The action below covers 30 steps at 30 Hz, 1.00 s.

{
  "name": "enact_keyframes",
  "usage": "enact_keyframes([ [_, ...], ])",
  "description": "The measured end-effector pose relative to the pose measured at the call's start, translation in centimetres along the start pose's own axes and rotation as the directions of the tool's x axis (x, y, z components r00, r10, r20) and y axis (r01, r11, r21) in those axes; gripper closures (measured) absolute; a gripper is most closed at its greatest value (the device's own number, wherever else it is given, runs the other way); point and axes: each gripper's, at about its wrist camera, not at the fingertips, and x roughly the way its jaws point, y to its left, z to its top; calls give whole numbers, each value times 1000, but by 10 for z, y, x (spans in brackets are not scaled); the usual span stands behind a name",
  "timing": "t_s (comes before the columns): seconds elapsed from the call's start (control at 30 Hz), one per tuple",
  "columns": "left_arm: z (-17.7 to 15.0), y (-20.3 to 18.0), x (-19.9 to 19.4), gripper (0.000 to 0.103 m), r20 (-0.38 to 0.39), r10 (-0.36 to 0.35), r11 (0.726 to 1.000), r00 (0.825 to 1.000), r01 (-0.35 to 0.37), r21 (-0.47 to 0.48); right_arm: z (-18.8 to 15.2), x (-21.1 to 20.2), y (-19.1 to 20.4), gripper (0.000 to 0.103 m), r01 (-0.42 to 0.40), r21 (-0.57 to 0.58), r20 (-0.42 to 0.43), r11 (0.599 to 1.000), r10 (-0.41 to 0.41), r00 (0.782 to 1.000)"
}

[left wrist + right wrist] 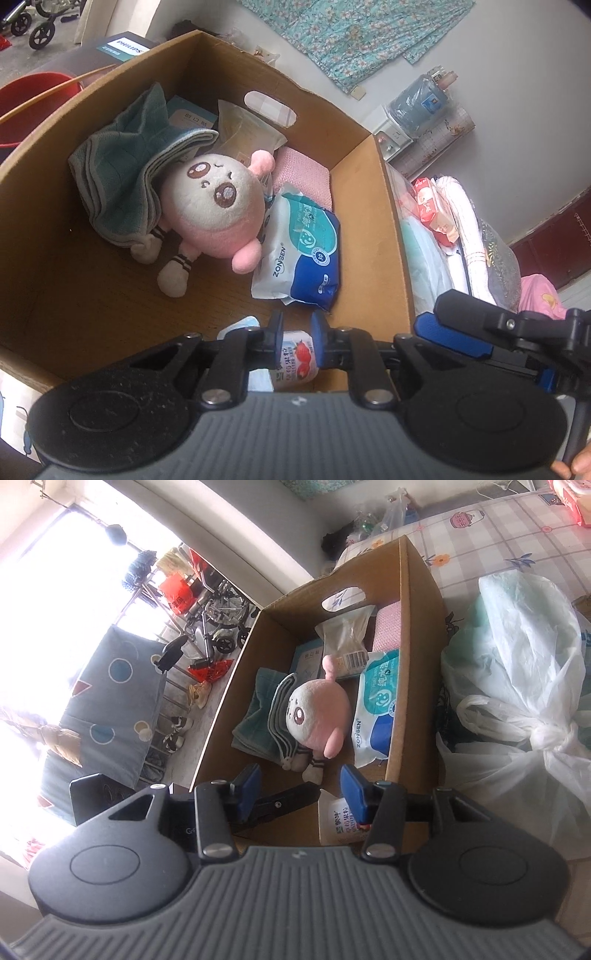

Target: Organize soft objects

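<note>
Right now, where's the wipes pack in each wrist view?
Left wrist: wipes pack sits centre, slightly right, inside the box against its right wall, right of the plush.
Right wrist: wipes pack sits upper centre-right, again against the box's right wall, right of the plush.
Shared landmark: the pink plush beside it.
</note>
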Motion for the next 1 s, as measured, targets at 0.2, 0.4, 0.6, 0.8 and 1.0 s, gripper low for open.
enact_keyframes([
  [0.2,10,-4,-5,66,-23,82,990,996,-79,118,-6,-10,-9,55,-15,32,37,999,14,999],
  [0.4,16,-7,15,74,-127,109,983,986,-88,163,-11,-22,-27,55,-27,82,77,996,20,997],
  [0.6,15,-12,38,89,-176,195,964,965,-156,216,-16,-30,-53,54,-41,146,97,988,27,995],
  [0.8,13,-24,45,95,-149,256,939,955,-209,274,-19,-38,-81,54,-63,201,116,978,40,992],
  [1.0,4,-53,41,99,-26,336,836,942,-285,468,-19,-47,-100,53,-81,219,130,972,53,990],
])
